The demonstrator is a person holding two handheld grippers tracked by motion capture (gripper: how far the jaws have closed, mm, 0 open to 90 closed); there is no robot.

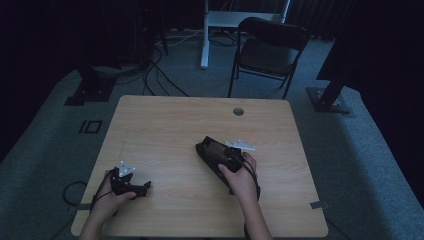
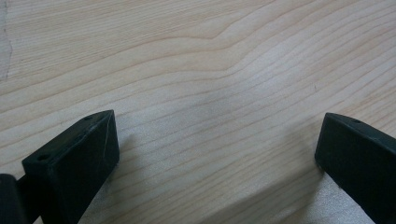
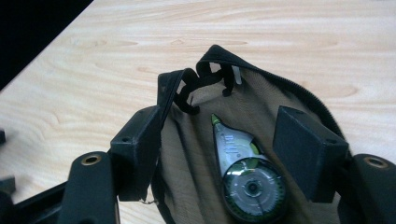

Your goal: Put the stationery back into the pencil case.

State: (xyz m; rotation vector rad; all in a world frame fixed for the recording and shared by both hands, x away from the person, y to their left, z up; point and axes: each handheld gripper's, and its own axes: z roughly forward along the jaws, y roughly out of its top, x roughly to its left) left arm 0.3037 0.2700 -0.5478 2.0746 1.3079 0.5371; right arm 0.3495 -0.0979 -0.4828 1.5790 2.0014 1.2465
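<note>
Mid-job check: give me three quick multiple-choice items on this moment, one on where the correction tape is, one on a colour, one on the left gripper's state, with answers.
1. Where is the correction tape?
A. inside the open pouch
B. on the bare table beside the pouch
C. between the left gripper's jaws

2. What colour is the pouch's lining?
A. red
B. tan
C. white

3. How do the left gripper's jaws stand?
A. shut on the pouch
B. shut on nothing
C. open over bare wood

Answers:
1. A: the right gripper view shows the tape lying on the lining, between the right gripper's jaws.
2. B: the cloth under the tape is tan inside a black zipped edge.
3. C: the left gripper view shows both jaws wide apart with wood grain between them.
</note>
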